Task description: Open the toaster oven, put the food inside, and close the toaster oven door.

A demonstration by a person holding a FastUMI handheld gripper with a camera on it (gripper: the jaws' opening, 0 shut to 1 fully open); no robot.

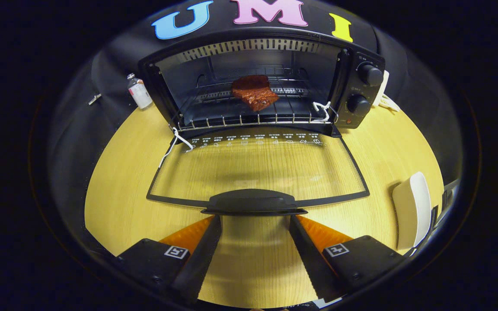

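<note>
Toaster oven [257, 82] open on wooden table [115, 203], food [254, 92] already inside on wire rack [249, 117].

Glass door [257, 168] folded down flat toward the camera, dark handle [253, 202] at its near edge, just ahead of the fingertips. Gripper [255, 222] spread wide, fingers well apart, nothing held between them; bare table seen through the gap, tips close beneath the handle, contact impossible to tell. Reddish-brown slab of food lying mid-rack, slightly tilted, deep in the oven cavity. Two round knobs [363, 88] stacked on the oven's right-hand panel. Small bottle [139, 91] with pale label standing upright beside the oven's left wall, near the table's back edge. White curved object [413, 209] lying on the table to the right of the door, apart from it.
</note>
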